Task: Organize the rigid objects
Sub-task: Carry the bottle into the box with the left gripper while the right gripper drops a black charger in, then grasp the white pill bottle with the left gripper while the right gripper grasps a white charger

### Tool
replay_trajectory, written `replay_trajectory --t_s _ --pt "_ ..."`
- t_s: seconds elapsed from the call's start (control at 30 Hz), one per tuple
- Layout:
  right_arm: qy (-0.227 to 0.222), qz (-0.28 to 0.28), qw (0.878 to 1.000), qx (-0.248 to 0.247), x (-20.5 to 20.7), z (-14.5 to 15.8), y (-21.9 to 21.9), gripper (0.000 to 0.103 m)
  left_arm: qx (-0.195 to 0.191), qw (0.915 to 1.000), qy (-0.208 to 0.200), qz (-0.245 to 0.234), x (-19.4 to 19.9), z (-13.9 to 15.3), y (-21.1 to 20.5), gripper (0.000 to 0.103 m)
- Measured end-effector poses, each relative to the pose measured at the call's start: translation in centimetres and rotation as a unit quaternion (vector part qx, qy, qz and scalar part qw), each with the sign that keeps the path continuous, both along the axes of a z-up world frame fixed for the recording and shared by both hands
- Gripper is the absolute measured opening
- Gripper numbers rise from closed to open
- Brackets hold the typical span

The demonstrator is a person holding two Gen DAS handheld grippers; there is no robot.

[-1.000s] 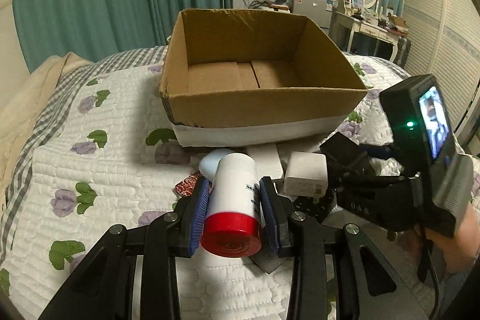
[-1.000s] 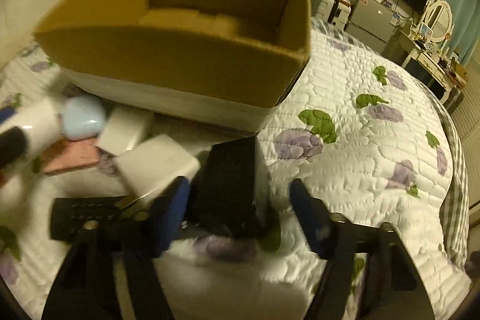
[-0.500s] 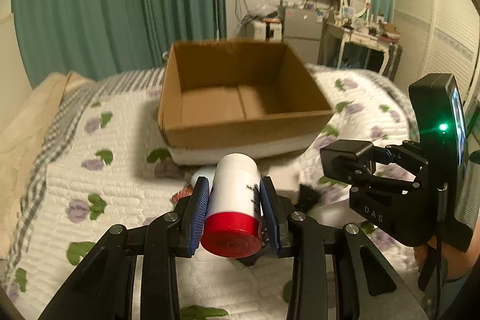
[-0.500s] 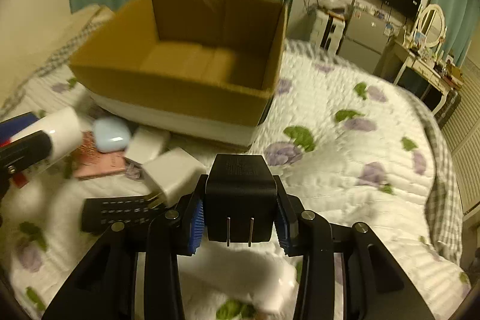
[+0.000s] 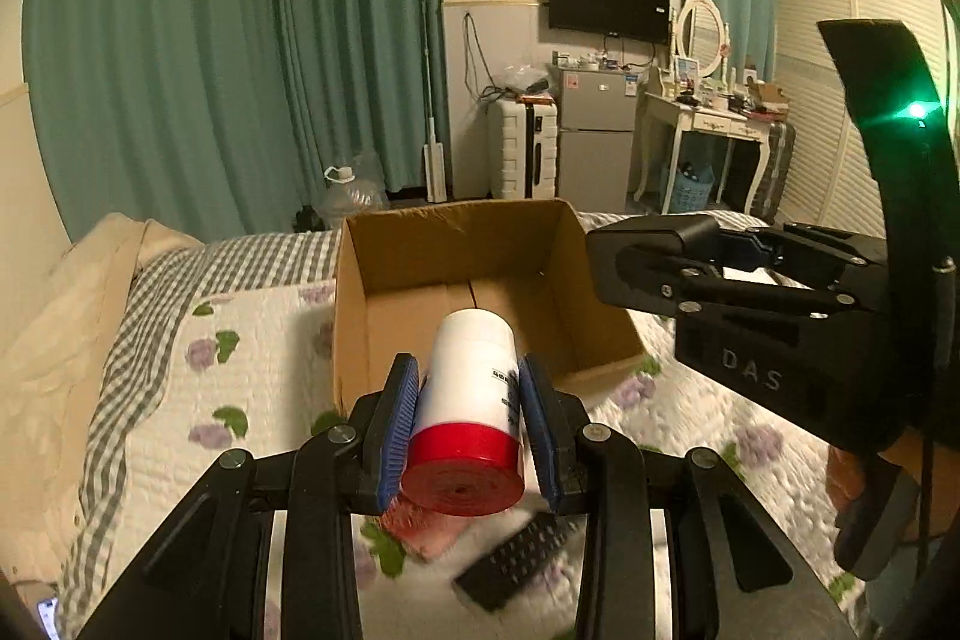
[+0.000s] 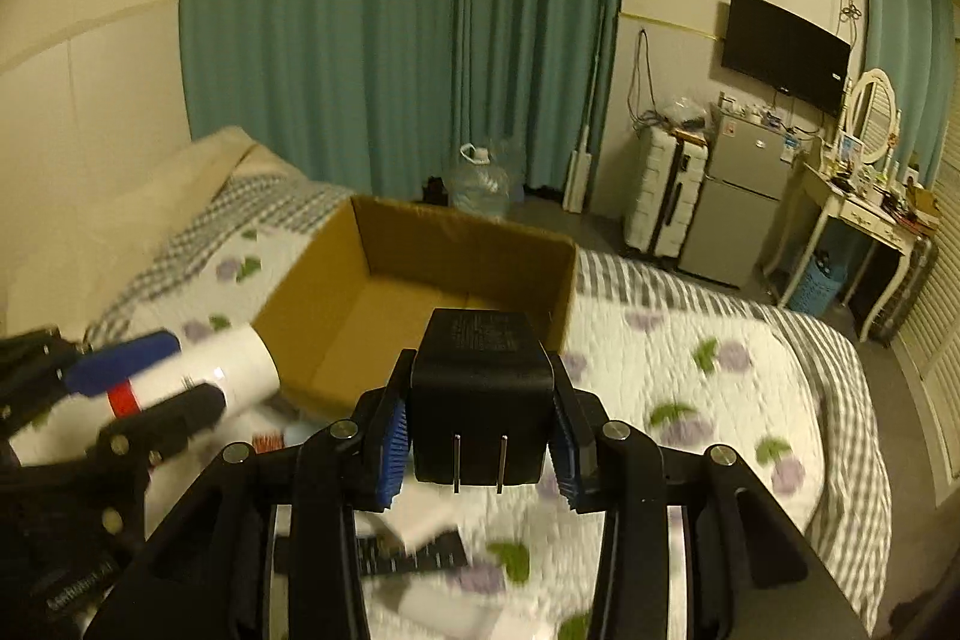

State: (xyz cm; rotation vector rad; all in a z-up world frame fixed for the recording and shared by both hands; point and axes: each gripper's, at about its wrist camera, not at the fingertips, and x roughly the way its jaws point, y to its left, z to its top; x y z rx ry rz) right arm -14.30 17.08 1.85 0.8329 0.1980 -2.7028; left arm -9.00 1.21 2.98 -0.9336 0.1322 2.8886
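Above the bed (image 5: 252, 340), short of the cardboard box (image 5: 456, 244), I carry both loads in the air. Risks: the white bottle with red cap (image 5: 471, 394) is round and smooth, gripped only mid-body, so a tilt could let it slide out or roll between the pads. The two rigs are close; the left tongs (image 5: 468, 424) and right tongs (image 6: 480, 436) could knock together over the box mouth and drop something onto the bed. Letting go too soon lands items outside the near wall. The black plug adapter (image 6: 480, 394), prongs facing me, could twist if bumped.

Left tongs: narrowed to bottle width, clamped on the bottle's sides. Right tongs: clamped on the adapter's two flanks. Black remote (image 5: 516, 562) and other blurred items lie on the bed below, not yet boxed.
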Motion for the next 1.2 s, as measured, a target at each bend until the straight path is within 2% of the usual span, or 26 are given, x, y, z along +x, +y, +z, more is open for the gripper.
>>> replay_trajectory --t_s 0.13,0.2,0.23,0.47,0.6,0.63,0.67,0.7,0.73,0.8,0.83,0.87,0.9,0.93,1.07,1.13,1.2 --pt "-0.014 0.002 1.000 -0.005 -4.2 -1.7 -1.0 0.039 -0.007 0.9999 -0.003 0.008 -3.2 -0.7 -0.3 0.032" --pt "-0.025 0.001 1.000 -0.003 -6.4 -3.1 -1.5 0.039 -0.010 0.9998 -0.007 0.013 -5.1 -1.3 -0.5 0.006" --pt "-0.032 0.000 0.999 -0.004 -7.4 -3.9 -1.8 0.039 -0.008 0.9998 -0.011 0.011 -5.7 -1.6 -0.6 0.003" --pt "-0.067 0.007 0.998 -0.004 -10.8 -9.1 -2.3 0.039 -0.006 0.9991 -0.042 0.007 -10.7 -4.7 -0.7 0.003" --pt "-0.058 0.016 0.998 0.008 -10.1 -9.7 -2.3 0.039 -0.005 0.9989 -0.045 0.007 -11.0 -5.3 -0.9 0.003" --pt "-0.046 0.013 0.999 0.002 -9.7 -9.4 -2.1 0.047 -0.004 0.9990 -0.044 0.007 -10.6 -5.2 -1.1 0.003" --pt "-0.037 0.007 0.999 -0.008 -9.2 -8.8 -1.8 0.054 -0.003 0.9991 -0.040 0.011 -10.2 -4.9 -1.0 0.005" --pt "-0.029 0.002 0.999 -0.020 -8.8 -8.2 -1.4 0.068 -0.001 0.9992 -0.037 0.015 -9.8 -4.7 -1.1 0.005" --pt "-0.024 -0.002 0.999 -0.031 -8.3 -7.3 -1.0 0.072 0.003 0.9991 -0.038 0.015 -9.4 -4.4 -1.2 0.006" --pt "-0.019 -0.011 0.999 -0.034 -7.0 -6.0 -0.1 0.072 0.011 0.9989 -0.044 0.016 -8.5 -3.9 -1.5 0.012" --pt "-0.015 -0.017 0.999 -0.031 -6.4 -5.4 0.3 0.072 0.012 0.9988 -0.044 0.019 -7.6 -3.6 -1.6 0.024" --pt "-0.011 -0.025 0.999 -0.027 -5.7 -4.8 0.9 0.072 0.012 0.9988 -0.042 0.021 -7.0 -3.3 -1.6 0.046" --pt "-0.010 -0.031 0.999 -0.026 -4.9 -4.3 1.4 0.072 0.011 0.9990 -0.036 0.025 -6.0 -3.0 -1.7 0.056" --pt "-0.010 -0.038 0.999 -0.027 -4.1 -3.8 2.0 0.072 0.010 0.9992 -0.028 0.027 -5.0 -2.7 -1.8 0.059" --pt "-0.015 -0.050 0.998 -0.038 -1.3 -2.3 3.7 0.075 0.005 0.9992 -0.034 0.020 -2.3 -2.9 -1.7 0.060" --pt "-0.011 -0.053 0.998 -0.033 0.3 -1.8 4.3 0.081 0.005 0.9988 -0.044 0.022 -1.2 -3.6 -1.7 0.060" --pt "-0.010 -0.053 0.998 -0.026 1.8 -1.4 4.6 0.082 0.007 0.9985 -0.051 0.020 -0.5 -4.4 -1.6 0.060"
